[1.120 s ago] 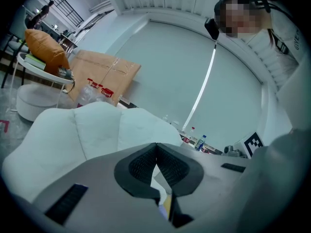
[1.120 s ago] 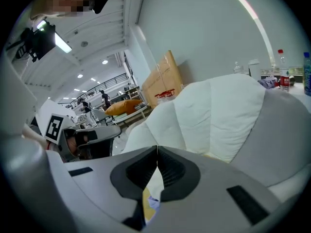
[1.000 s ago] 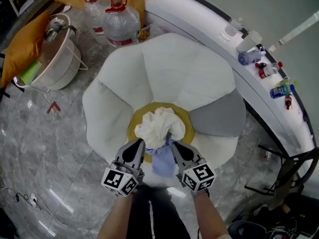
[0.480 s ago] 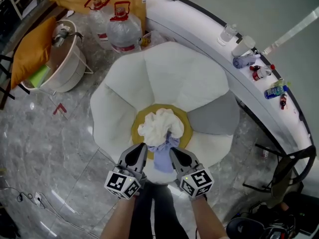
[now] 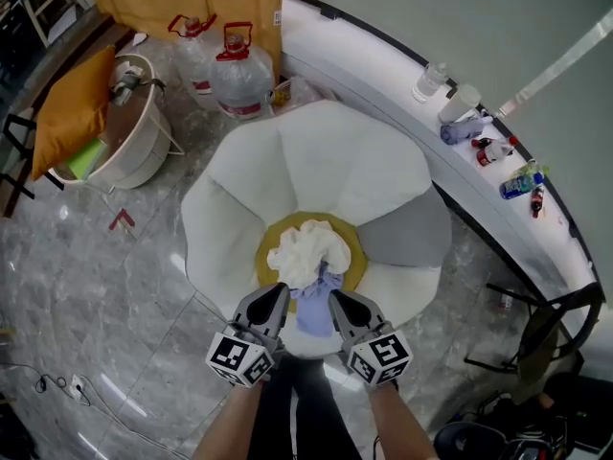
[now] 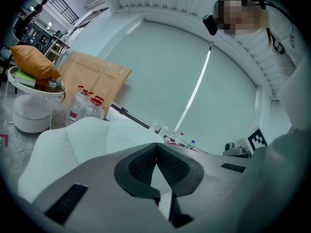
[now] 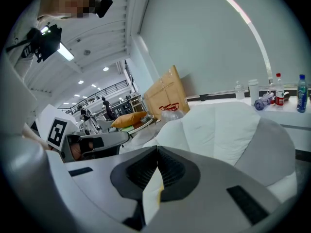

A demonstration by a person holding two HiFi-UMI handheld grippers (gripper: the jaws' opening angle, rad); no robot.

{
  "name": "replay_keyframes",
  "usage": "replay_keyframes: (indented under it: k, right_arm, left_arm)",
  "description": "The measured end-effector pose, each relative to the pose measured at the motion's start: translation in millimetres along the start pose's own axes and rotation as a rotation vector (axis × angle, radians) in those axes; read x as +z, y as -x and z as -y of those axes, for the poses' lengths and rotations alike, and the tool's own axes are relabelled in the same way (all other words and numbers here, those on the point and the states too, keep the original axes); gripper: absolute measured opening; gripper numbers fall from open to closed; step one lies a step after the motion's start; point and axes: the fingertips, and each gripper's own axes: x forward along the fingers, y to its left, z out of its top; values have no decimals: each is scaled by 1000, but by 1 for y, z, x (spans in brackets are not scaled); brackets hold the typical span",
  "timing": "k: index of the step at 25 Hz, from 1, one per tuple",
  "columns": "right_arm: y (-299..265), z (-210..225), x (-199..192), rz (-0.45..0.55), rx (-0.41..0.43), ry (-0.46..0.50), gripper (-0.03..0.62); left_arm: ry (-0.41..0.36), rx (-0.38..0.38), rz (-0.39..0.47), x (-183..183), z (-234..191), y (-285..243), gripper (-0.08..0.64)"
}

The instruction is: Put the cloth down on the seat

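**Both jaws clenched and empty; cloth already on seat**

Cloth [image 5: 305, 247] sits on the yellow pad [image 5: 356, 249] at the middle of the seat [image 5: 326, 156]. It has a white bunch at the centre and a lilac tail [image 5: 314, 307] trailing toward the person. Long axis runs roughly front-to-back, in line with where both grippers point.

Key relation: the tail lies in the gap between left gripper [image 5: 279, 292] and right gripper [image 5: 334, 297], with the bunch just ahead of both tips. In the head view each tip sits just beside the tail's edge, one per side. Neither hand is clearly nearer; call it even. Height over the fabric can't be read from the head view. Both gripper views look out over the seat's far side rather than into cloth, so the tips read as clear of it.

Jaws: the left pads meet at the tip with nothing pinched. The right pads are likewise closed on themselves. The pale sliver under the right tip looks like seat and pad seen through the gap, not a held thing.

Pose: grippers side by side, angled slightly inward, pointing forward and a little down. Forearms come in from the bottom edge.

Judgement: placement looks done. At most the tail, which reaches toward the seat's front edge, needs tidying. Either hand could take it by opening and dipping straight ahead.
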Motion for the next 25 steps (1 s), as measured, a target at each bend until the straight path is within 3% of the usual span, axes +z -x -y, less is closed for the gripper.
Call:
replay_keyframes:
  k: [25]
  right_arm:
    - [93,-78,113,91,7,23,15]
  left_arm:
    - [-78,-174,-19,98,101,43,14]
